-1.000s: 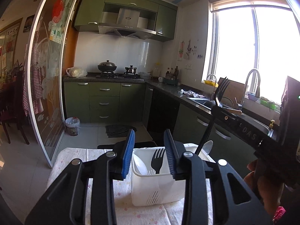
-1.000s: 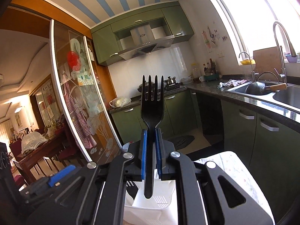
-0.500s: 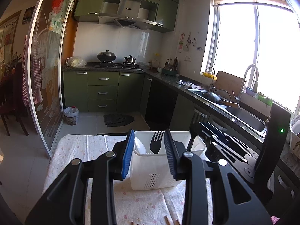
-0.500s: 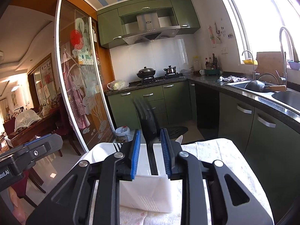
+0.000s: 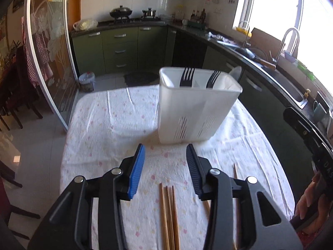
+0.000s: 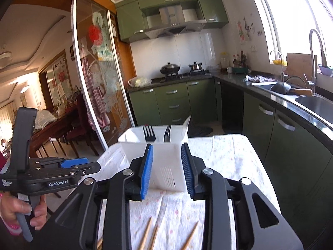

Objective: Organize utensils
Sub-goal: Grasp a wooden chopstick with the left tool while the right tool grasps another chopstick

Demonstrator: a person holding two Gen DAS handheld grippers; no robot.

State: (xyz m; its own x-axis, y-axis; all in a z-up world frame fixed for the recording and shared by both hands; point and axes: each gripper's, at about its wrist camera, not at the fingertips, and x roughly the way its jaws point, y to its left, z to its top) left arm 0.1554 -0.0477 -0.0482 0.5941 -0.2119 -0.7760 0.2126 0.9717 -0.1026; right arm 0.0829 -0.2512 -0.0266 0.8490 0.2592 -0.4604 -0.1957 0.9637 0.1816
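Left wrist view: the left black two-finger gripper (image 5: 165,166) with blue ribbed pads hangs above a table covered by a white cloth with small pastel flowers (image 5: 116,125). Its fingers stand wide apart and hold nothing. Straight ahead of the fingertips stands a white translucent plastic utensil caddy with slotted drain vents (image 5: 193,112). Inside it, two black plastic forks (image 5: 187,77) stand tines up, and a white spoon (image 5: 235,73) leans at its far right corner. Below and between the fingers lie several light wooden chopsticks (image 5: 169,214), side by side on the cloth; one more lies just right of the right finger. At the right edge, part of the other tool appears, gripped by the person's right hand (image 5: 310,210); the letters "DAS" can be read on its body.

Right wrist view: the right black gripper with blue ribbed pads (image 6: 167,168) is also spread wide and empty. The white caddy (image 6: 164,152) sits directly ahead, framed between the fingertips, with both forks (image 6: 148,134) upright in its far compartment. Wooden chopstick tips (image 6: 146,233) show on the cloth below the fingers. To the left, the person's left hand (image 6: 31,214) holds the left tool; its side reads "GenRobot.AI", and a smaller label beside it is too small to read. Behind are green kitchen cabinets (image 6: 172,102) and a steel sink (image 6: 314,104).
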